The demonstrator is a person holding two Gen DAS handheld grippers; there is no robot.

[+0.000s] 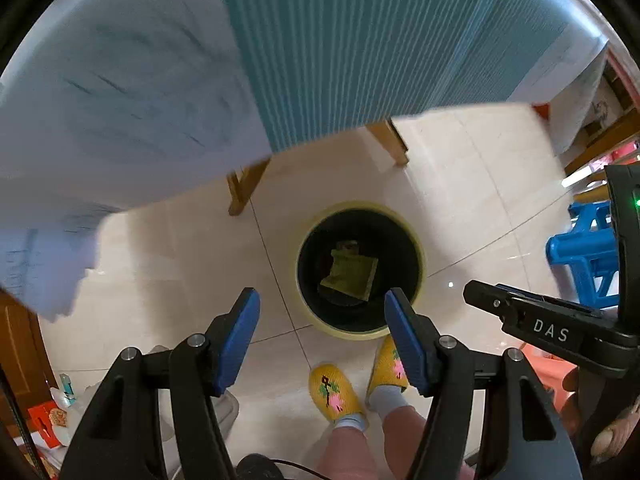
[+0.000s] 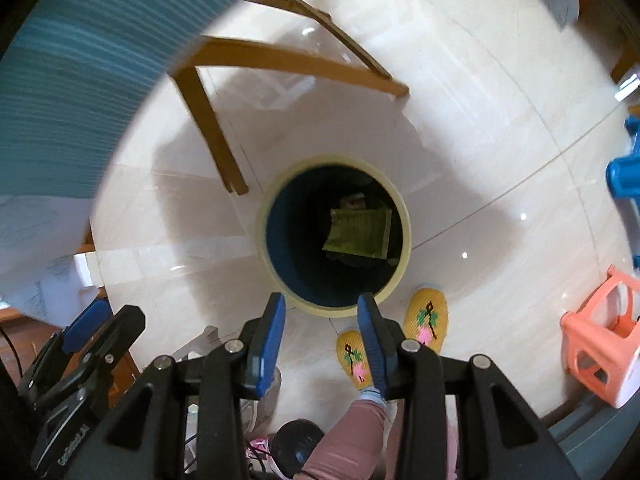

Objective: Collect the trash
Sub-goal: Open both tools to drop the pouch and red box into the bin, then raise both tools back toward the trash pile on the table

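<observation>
A round trash bin with a pale yellow rim [image 1: 419, 256] [image 2: 407, 224] stands on the tiled floor right below both grippers. Inside it lies a green packet of trash [image 1: 349, 276] [image 2: 358, 232] on other dark trash. My left gripper [image 1: 322, 300] is open and empty, held above the bin's near rim. My right gripper [image 2: 321, 304] is open and empty, also above the bin's near rim. The right gripper shows at the right of the left wrist view [image 1: 532, 312]; the left gripper shows at the lower left of the right wrist view [image 2: 80, 340].
A table with a teal and white cloth [image 1: 360, 40] [image 2: 60, 80] on wooden legs [image 1: 244, 188] [image 2: 208, 124] stands behind the bin. The person's feet in yellow slippers [image 1: 336, 392] [image 2: 426, 320] are beside it. A blue stool [image 1: 584, 252] and a pink stool [image 2: 600, 344] stand at the right.
</observation>
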